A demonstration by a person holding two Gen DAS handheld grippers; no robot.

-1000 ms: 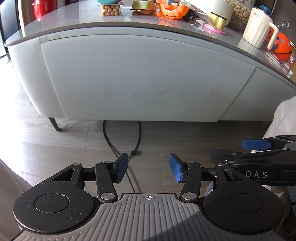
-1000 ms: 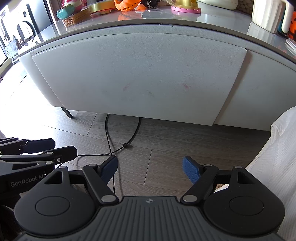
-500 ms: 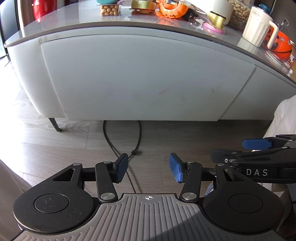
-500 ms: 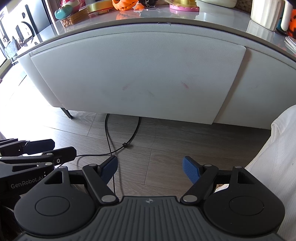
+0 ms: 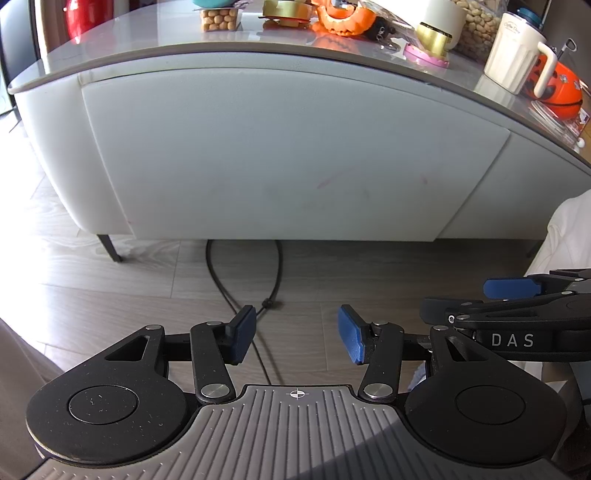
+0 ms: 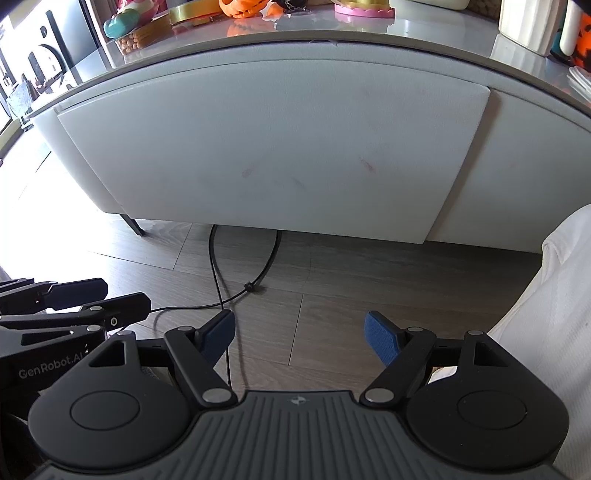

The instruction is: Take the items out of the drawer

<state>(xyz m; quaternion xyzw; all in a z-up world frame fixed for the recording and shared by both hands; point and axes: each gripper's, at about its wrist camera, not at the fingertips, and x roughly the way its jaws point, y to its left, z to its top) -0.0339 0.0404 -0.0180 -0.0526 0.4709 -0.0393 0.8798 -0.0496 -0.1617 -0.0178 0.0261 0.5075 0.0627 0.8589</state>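
A low white cabinet fills both views, and its wide drawer front (image 5: 288, 155) (image 6: 266, 147) is closed flush, so nothing inside shows. My left gripper (image 5: 296, 338) hangs open over the wood floor, well short of the drawer, with nothing between its blue pads. My right gripper (image 6: 300, 338) is open too and empty, beside the left one at about the same distance from the cabinet. Each gripper appears at the edge of the other's view.
A black cable (image 5: 273, 280) (image 6: 221, 280) loops on the floor from under the cabinet. The grey top (image 5: 155, 40) carries a white jug (image 5: 513, 55), orange pumpkin toys (image 5: 343, 16), a gold ring and snack boxes. White cloth (image 6: 554, 295) lies at the right. A thin cabinet leg (image 5: 109, 249) stands at left.
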